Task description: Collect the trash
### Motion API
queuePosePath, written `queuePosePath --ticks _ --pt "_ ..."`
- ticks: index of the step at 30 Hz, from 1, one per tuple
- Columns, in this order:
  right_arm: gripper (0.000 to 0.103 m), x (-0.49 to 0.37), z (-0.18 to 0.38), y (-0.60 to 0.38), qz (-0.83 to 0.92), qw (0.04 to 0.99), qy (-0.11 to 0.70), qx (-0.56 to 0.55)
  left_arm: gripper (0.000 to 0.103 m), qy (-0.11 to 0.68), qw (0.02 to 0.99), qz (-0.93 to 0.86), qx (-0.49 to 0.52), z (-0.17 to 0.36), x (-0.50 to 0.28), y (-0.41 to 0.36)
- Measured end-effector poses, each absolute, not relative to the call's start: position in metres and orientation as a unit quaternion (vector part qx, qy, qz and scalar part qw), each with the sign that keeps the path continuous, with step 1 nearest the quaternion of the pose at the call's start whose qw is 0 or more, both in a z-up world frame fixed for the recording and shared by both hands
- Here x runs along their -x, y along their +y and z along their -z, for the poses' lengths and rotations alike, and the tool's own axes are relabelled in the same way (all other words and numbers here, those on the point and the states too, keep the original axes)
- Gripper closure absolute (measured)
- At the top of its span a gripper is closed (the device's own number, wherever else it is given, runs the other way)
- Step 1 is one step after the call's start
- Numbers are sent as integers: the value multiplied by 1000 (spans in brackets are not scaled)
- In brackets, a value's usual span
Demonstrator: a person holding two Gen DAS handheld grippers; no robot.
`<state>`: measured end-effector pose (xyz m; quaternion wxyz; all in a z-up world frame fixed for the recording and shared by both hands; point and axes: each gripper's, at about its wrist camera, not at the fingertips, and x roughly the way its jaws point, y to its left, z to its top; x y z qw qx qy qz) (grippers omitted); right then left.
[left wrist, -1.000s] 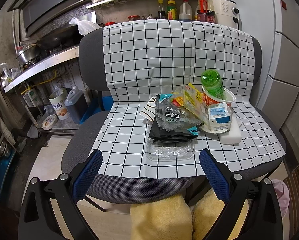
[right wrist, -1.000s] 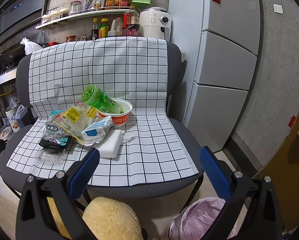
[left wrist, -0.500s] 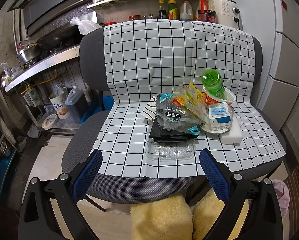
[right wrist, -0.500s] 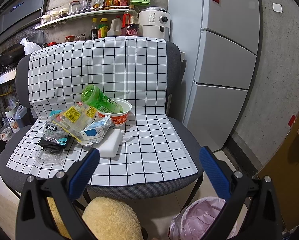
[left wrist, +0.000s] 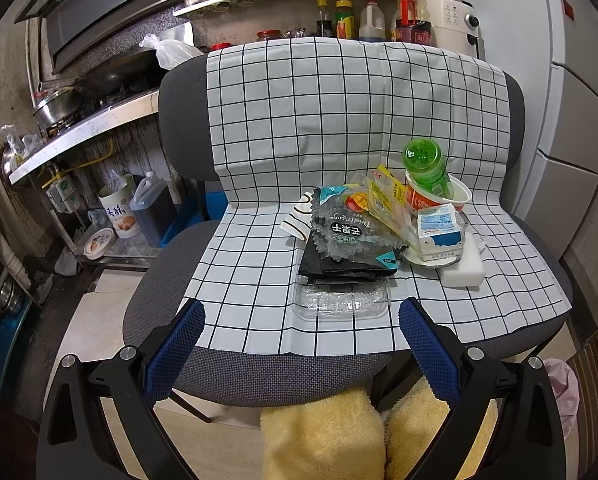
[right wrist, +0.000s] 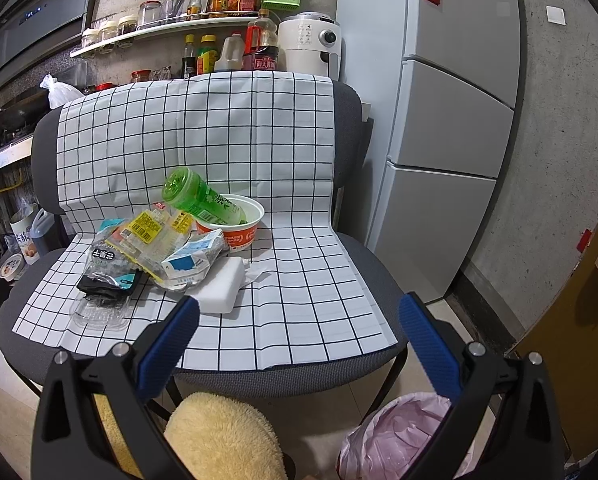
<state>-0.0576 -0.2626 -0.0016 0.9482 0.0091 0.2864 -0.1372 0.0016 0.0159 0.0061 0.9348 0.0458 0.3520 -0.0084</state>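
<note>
- Two hand-held grippers, left hand-held gripper (left wrist: 301, 312) and right hand-held gripper (right wrist: 299, 310), stood wide apart, holding nothing, short of the trash pile (left wrist: 359, 236).
- Step: approach; the next move probably called for closing on the clear tray (left wrist: 341, 300).

Grey fridge (right wrist: 451, 120) right; bottle shelf (right wrist: 171, 26) behind chair (right wrist: 351, 128).

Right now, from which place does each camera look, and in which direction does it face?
Left wrist: sits on the left tool, open, facing the chair's seat and the clear tray; yellow fuzzy slippers show below.
Right wrist: sits on the right tool, open, further right, facing the seat's bare right half, fridge and pink-lined bin; one slipper shows.
Both share: green bottle in the noodle bowl, white foam block.
</note>
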Motion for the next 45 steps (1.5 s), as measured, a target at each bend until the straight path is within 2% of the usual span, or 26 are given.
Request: queuePosePath --ticks 13,19,27,31,33,38,45 --pt "6 18 34 -255 94 948 304 -14 7 384 923 4 -27 26 -28 26" --pt "6 -18 51 -260 31 945 318 -69 7 395 917 -12 -46 46 -45 21" --pt "6 -63 77 -232 3 947 320 -22 7 399 916 -14 -43 75 -77 24" --pt "34 -88 90 -224 -16 943 331 -22 7 409 911 -22 -47 85 -92 23" --pt "42 -102 97 -222 -30 939 340 -37 7 420 907 -14 -35 89 -100 24" --pt "40 -133 115 -231 -58 926 358 -102 7 428 903 -4 -24 98 -112 24" --pt "28 -165 132 -244 -84 901 377 -196 7 432 901 8 -28 108 -123 18"
